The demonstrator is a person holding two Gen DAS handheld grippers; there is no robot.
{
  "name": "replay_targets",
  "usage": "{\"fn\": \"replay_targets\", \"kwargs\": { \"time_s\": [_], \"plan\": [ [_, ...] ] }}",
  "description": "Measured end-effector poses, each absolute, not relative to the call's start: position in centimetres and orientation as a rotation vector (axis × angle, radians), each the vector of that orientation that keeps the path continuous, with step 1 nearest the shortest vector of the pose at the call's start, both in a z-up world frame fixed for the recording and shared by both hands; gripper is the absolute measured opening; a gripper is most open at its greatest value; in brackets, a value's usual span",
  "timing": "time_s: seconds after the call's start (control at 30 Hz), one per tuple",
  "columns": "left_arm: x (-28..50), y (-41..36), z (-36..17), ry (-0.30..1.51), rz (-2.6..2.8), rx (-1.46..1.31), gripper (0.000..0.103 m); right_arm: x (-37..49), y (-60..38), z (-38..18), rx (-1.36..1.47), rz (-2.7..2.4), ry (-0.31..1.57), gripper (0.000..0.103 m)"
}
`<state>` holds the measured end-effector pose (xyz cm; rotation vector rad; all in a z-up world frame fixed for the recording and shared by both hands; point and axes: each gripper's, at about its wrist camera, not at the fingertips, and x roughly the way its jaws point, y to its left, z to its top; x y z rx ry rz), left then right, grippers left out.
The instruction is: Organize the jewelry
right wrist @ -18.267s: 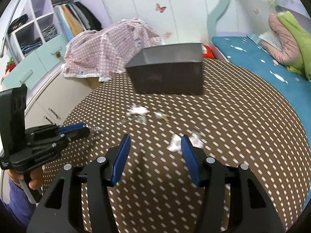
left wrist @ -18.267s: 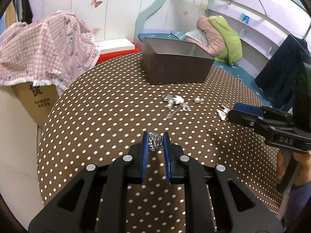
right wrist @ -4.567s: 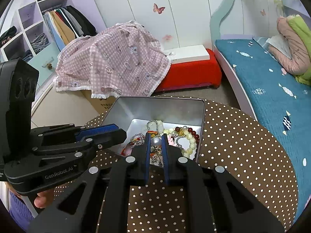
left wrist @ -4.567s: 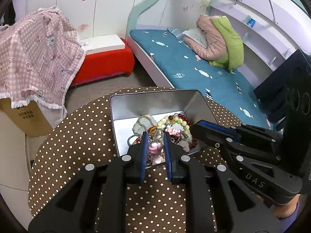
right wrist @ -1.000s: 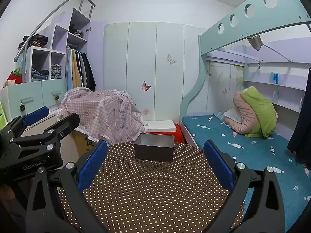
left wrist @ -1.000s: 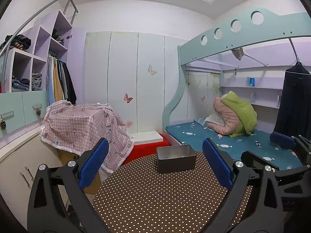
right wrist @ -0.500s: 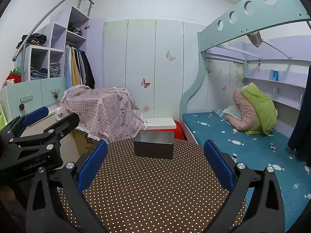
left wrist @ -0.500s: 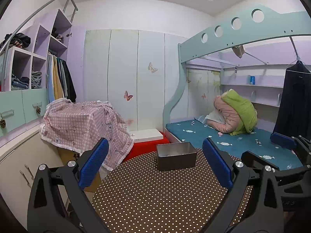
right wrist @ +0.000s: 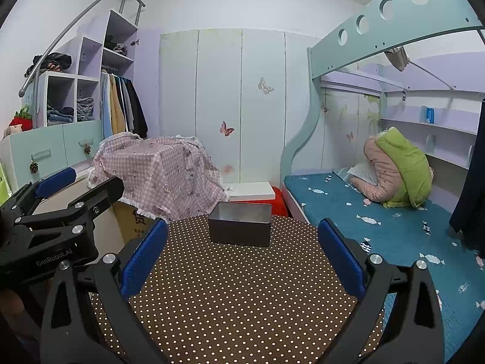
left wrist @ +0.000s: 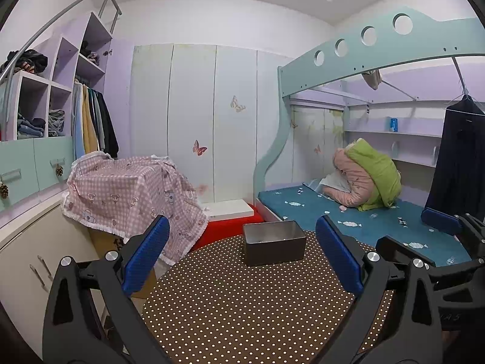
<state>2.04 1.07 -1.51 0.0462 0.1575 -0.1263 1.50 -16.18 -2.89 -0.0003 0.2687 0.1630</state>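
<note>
Grippers: 2 spread; 1 tin

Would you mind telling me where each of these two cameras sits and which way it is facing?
Left wrist view: sits on the left gripper, raised above the polka-dot table, looking across it at the metal box and wardrobe; its own open blue-padded fingers show, and the right gripper at the right edge.
Right wrist view: sits on the right gripper, facing the same way; its open fingers show, with the left gripper at the left edge.
Shared: the table, box, pink checked cloth and bed.
</note>
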Motion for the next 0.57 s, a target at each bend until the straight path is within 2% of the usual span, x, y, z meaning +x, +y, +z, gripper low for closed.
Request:
{"fn": "replay_targets", "kwargs": {
  "time_s": [0.57],
  "plan": [
    [2.21, 1.22, -1.78, 0.164, -0.125, 0.046, 0.097, 1.68, -15.98, -3.04, 0.007, 0.164, 0.276, 0.095]
  ]
}}
